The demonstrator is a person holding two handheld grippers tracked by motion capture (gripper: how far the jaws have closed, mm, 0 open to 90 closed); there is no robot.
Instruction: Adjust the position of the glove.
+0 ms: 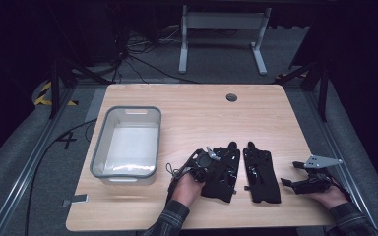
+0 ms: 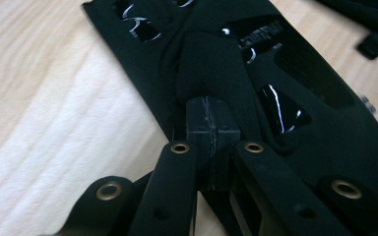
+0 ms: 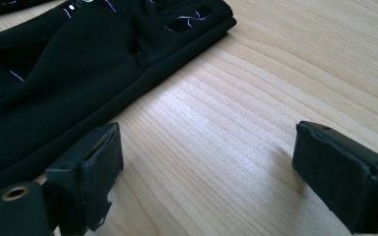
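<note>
Two black gloves with glossy patches lie side by side near the table's front edge. My left gripper [image 1: 217, 164] rests on the left glove [image 1: 226, 177], held by a hand in a plaid sleeve. In the left gripper view its jaws [image 2: 210, 135] are shut, pinching a raised fold of the left glove [image 2: 211, 64]. The right glove [image 1: 262, 172] lies flat just right of it. My right gripper [image 1: 291, 173] sits low on the table to that glove's right, open. In the right gripper view its pads [image 3: 216, 172] stand wide apart over bare wood, beside the right glove [image 3: 54, 78].
A grey plastic bin [image 1: 127, 141] stands on the left part of the wooden table [image 1: 197, 113]. A cable hole [image 1: 232, 97] sits near the far edge. A small grey tab [image 1: 78, 199] lies at the front left corner.
</note>
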